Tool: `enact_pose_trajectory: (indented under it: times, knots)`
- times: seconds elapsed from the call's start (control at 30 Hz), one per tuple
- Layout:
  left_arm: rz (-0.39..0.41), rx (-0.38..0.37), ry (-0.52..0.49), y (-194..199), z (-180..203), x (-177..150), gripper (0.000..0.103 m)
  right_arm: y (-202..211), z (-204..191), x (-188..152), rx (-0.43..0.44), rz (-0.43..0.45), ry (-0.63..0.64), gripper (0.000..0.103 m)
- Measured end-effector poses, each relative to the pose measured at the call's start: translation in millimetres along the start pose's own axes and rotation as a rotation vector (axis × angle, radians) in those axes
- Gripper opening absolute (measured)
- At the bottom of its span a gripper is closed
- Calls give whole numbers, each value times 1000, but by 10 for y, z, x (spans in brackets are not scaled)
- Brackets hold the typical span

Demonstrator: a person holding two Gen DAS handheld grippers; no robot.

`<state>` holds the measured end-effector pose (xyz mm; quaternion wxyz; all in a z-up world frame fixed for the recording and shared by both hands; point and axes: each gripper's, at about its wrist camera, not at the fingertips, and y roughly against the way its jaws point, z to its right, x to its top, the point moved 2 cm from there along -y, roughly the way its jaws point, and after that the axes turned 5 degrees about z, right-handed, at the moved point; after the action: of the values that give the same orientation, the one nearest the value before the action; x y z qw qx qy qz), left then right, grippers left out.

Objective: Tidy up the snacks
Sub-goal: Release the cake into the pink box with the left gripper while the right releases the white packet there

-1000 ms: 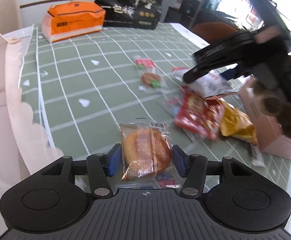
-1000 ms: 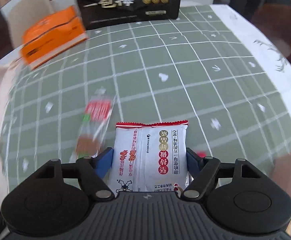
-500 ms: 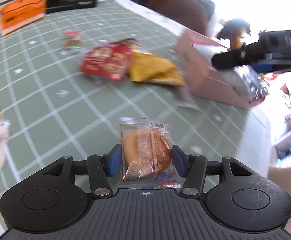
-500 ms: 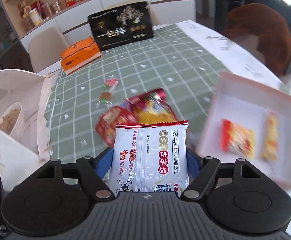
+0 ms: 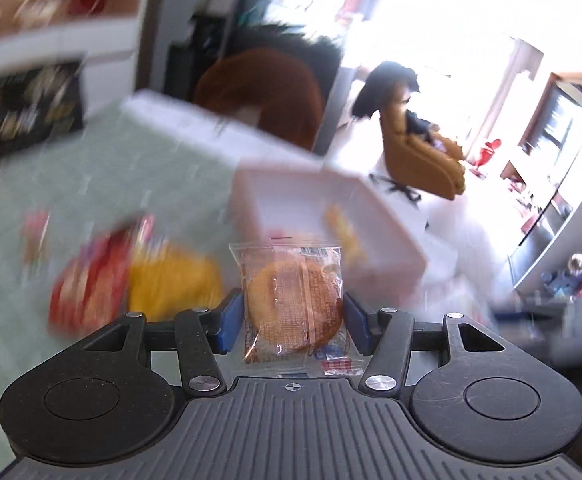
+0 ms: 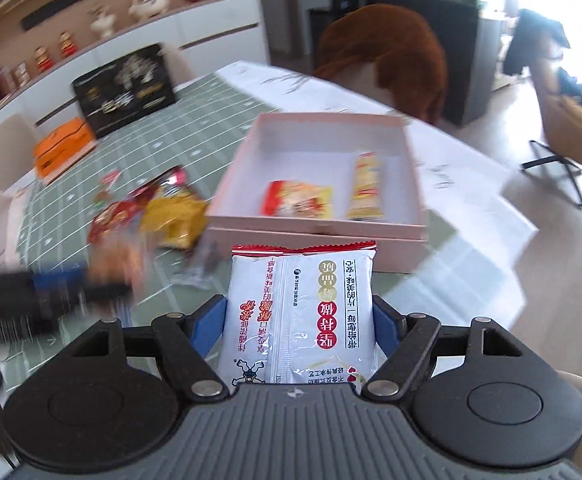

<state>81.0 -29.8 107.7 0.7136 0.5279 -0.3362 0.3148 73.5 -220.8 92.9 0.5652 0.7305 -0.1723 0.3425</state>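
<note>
My left gripper (image 5: 293, 316) is shut on a clear-wrapped round biscuit (image 5: 293, 304), held above the table just short of the pink box (image 5: 387, 224). My right gripper (image 6: 299, 320) is shut on a white snack packet with a red top edge (image 6: 299, 312), held in front of the pink box (image 6: 407, 156). The box holds a red-yellow packet (image 6: 299, 200) and a yellow stick packet (image 6: 365, 186). The left gripper shows blurred at the left of the right wrist view (image 6: 51, 288).
A red packet (image 6: 111, 220) and a yellow packet (image 6: 175, 216) lie on the green checked tablecloth (image 6: 187, 120) left of the box. An orange box (image 6: 65, 148) and a black box (image 6: 125, 88) stand at the far side. A brown chair (image 6: 391, 56) is behind the table.
Both grippers have swung right toward the pink box with their packets still held. The box now sits straight ahead of each, closer than before.
</note>
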Motion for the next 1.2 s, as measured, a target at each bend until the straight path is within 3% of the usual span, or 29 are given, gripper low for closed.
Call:
enact_pose_trajectory:
  times: [0.1,0.2,0.33,0.43,0.6,0.73,0.8,0.93,1.07,1.2]
  knots:
    - [13,7,-68,-376,134,339,60,-18,91,-87,-37,1,-32,76]
    - [-37,-3,-85,-783,256,492,60,-61,126,-170,-57,-13,-56,76]
    - [-143,-9,-65,-1223,277,442,60,-101,169,-229,-94,-26,-61,76]
    - [-141,33,-50,-1340,182,367,57,-110,201,-235,-111,-33,-66,76]
    - [-52,-12,123,-948,-103,389,57,-105,206,-230,-123,-38,-58,76]
    - [-74,-38,149,-506,-270,39,57,-86,222,-102,-106,-23,-67,76]
    - [-127,-52,176,-304,-328,-233,57,-60,224,108,-88,7,-55,76]
    - [-194,-52,256,-30,-375,-676,57,-99,196,850,-23,66,-27,76]
    - [-241,-54,268,84,-364,-901,57,-657,211,1548,21,-24,-47,76]
    - [-166,5,321,207,-704,-765,57,-1292,285,1747,-37,-125,-111,76]
